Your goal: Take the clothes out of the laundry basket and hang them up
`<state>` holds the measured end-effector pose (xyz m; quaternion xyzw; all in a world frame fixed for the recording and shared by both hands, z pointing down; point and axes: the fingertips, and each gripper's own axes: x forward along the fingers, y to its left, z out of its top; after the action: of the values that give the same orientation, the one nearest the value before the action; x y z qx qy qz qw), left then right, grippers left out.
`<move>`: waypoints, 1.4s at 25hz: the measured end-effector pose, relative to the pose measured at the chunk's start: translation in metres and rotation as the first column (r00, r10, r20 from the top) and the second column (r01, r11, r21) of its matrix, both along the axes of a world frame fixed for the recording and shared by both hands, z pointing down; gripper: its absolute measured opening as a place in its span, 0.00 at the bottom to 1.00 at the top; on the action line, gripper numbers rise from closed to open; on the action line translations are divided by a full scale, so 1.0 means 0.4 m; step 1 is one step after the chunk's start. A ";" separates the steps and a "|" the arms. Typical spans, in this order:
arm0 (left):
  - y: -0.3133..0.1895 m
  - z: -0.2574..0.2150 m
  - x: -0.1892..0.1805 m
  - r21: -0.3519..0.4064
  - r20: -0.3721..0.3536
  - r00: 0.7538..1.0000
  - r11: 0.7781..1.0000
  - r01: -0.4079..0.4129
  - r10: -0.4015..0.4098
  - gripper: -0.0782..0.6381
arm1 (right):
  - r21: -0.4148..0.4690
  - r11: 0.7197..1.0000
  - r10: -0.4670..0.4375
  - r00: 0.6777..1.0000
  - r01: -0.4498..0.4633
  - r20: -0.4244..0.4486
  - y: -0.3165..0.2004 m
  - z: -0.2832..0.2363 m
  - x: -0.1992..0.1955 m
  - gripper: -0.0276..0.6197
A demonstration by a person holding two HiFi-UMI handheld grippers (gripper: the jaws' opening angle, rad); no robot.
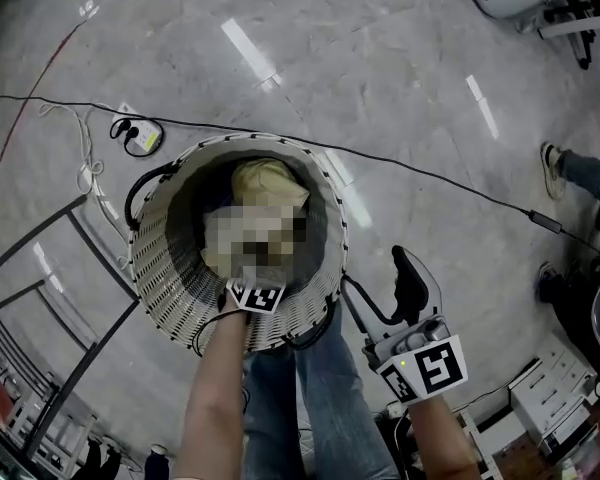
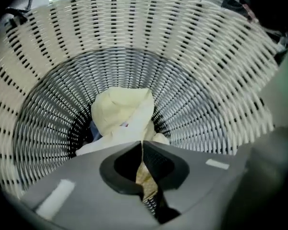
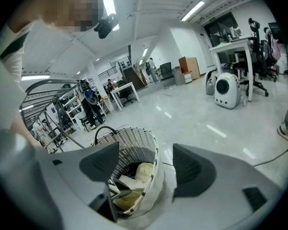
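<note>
clothes [image 2: 122,111] lie heaped at the bottom of the woven laundry basket [image 1: 170,268]. the left gripper [image 2: 143,147] reaches steeply down inside it, jaws clenched on a fold of tan cloth [image 2: 148,178] from the pile. the right gripper [image 3: 146,147] hangs outside the basket, just beside its rim, jaws spread wide with nothing between them. the basket stands on the grey floor [image 1: 330,58], with a dark metal frame [image 1: 75,268] near it on the person's left. by my reading the task is at its first step: one piece is gripped but not lifted out, no hung garment can be made out, and the rest of the pile waits.
</note>
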<state>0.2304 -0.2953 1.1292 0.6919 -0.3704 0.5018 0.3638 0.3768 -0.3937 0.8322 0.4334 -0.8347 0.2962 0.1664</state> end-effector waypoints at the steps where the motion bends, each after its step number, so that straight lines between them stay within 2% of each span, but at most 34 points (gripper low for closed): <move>1: -0.006 -0.021 0.006 0.003 -0.024 1.000 1.000 0.004 -0.004 0.14 | 0.007 1.000 0.002 1.000 -0.002 0.002 -0.002 -0.013 -0.003 0.56; 8: -0.042 -0.202 0.036 0.050 -0.165 0.979 0.991 0.127 -0.117 0.13 | 0.063 0.998 0.031 1.000 -0.031 0.002 -0.001 -0.150 -0.011 0.55; 15: -0.019 -0.413 0.019 0.121 -0.212 0.964 0.975 0.188 -0.160 0.13 | 0.071 0.997 0.042 0.999 -0.040 -0.025 0.087 -0.284 -0.045 0.54; 20: 0.012 -0.607 -0.028 0.189 -0.248 0.953 0.956 0.224 -0.174 0.13 | 0.073 0.995 0.071 0.997 -0.068 -0.035 0.189 -0.380 -0.075 0.54; 28: 0.051 -0.914 -0.128 0.300 -0.319 0.929 0.910 0.286 -0.187 0.13 | 0.122 0.987 0.113 0.993 -0.107 -0.040 0.316 -0.551 -0.109 0.54; 31: 0.054 -1.023 -0.146 0.349 -0.355 0.921 0.891 0.290 -0.161 0.13 | 0.140 0.983 0.129 0.991 -0.122 -0.042 0.352 -0.604 -0.123 0.54; 35: 0.041 -1.189 -0.135 0.423 -0.416 0.903 0.856 0.299 -0.111 0.13 | 0.154 0.982 0.117 0.991 -0.106 -0.066 0.399 -0.661 -0.131 0.54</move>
<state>0.1762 -0.2790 0.6535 0.7986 -0.4783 0.2103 0.2988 0.3242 -0.2342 0.5678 0.5014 -0.8223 0.2249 0.1474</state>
